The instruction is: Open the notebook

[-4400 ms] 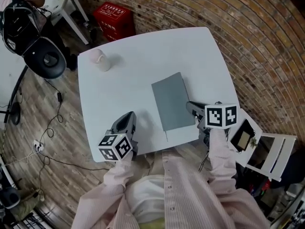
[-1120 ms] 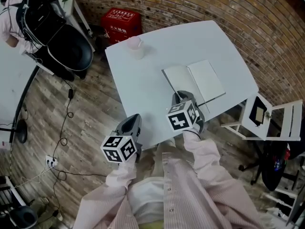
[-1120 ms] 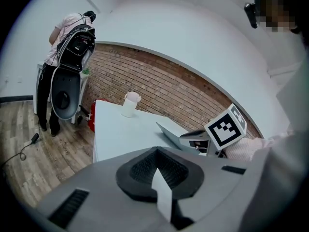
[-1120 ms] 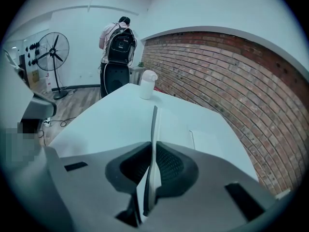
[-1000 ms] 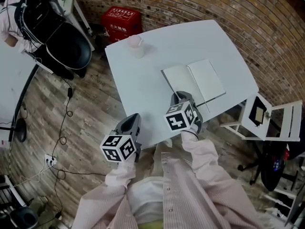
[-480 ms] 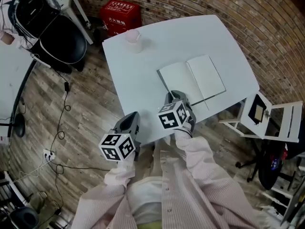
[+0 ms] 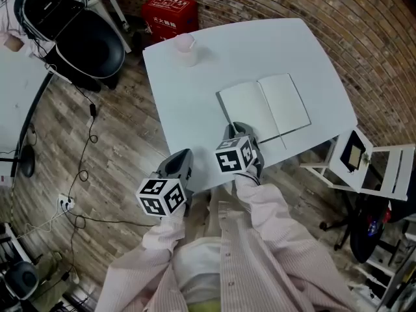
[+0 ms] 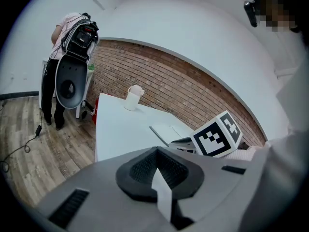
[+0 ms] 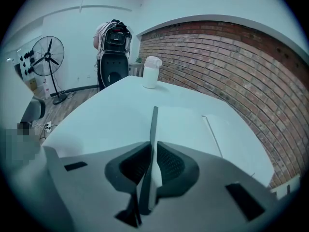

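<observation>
The notebook (image 7: 263, 112) lies open on the white table (image 7: 195, 103), both pale pages up. My right gripper (image 7: 239, 130) sits at the near edge of the left half. In the right gripper view the thin grey cover (image 9: 153, 124) stands on edge between the pads of the right gripper (image 9: 151, 154), and the jaws are opening. The spine line (image 9: 212, 134) runs to the right of it. My left gripper (image 7: 177, 162) hovers at the table's near edge, shut and empty. In the left gripper view the left gripper (image 8: 159, 178) points past the notebook (image 8: 166, 132).
A white cup (image 7: 185, 46) stands near the table's far left corner. A red crate (image 7: 170, 10) and a black chair (image 7: 88, 44) sit on the wooden floor beyond it. A white folding stand (image 7: 364, 164) is off the table's right side. A brick wall runs behind.
The notebook was closed in the earliest frame and now lies open. Over the last second my right gripper has sunk a little with the cover. The left gripper has stayed put.
</observation>
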`<state>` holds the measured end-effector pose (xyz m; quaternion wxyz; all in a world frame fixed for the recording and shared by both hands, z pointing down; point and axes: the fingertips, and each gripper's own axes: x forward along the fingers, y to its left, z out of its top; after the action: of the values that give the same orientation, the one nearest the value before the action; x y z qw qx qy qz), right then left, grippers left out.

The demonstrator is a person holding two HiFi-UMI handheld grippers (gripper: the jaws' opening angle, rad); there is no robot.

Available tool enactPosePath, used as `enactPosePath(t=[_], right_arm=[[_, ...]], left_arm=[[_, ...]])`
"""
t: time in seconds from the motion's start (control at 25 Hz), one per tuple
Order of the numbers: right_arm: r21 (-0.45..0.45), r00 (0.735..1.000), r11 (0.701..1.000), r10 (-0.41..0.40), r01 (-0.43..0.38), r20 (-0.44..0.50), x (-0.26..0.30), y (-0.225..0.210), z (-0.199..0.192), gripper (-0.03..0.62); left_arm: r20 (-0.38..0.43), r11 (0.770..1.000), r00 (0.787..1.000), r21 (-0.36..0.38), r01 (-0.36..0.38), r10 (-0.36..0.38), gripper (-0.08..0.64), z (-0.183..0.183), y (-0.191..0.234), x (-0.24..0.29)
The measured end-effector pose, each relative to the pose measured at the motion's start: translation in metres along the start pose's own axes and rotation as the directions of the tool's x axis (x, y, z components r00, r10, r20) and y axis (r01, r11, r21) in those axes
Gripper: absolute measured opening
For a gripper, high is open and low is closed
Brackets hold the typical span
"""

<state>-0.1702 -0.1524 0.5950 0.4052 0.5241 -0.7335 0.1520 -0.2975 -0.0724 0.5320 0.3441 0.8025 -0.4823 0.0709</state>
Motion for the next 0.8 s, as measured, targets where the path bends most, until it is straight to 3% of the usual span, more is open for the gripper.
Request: enactPosePath(t=[0.36, 0.52, 0.8], right_arm=[[0.094, 0.994, 0.99, 0.1, -0.104, 0.04, -0.002, 0.002, 0.0, 0.04], [0.083, 0.987, 0.985, 0.143, -0.15, 0.075, -0.008, 0.003, 0.001, 0.04], [0.103, 0.948, 0.96, 0.233, -0.259, 0.217, -0.025, -0.002, 0.017, 0.015]], left_arm=[[0.009, 1.0, 1.0, 0.001, -0.014, 0.014, -0.009, 0.0, -0.005, 0.001], [0.011, 1.0, 1.0, 0.015, -0.008, 0.008, -0.009, 0.004, -0.009, 0.004], [0.042, 0.996, 0.999, 0.08, 0.028, -0.032, -0.009, 0.022, -0.019, 0.012]])
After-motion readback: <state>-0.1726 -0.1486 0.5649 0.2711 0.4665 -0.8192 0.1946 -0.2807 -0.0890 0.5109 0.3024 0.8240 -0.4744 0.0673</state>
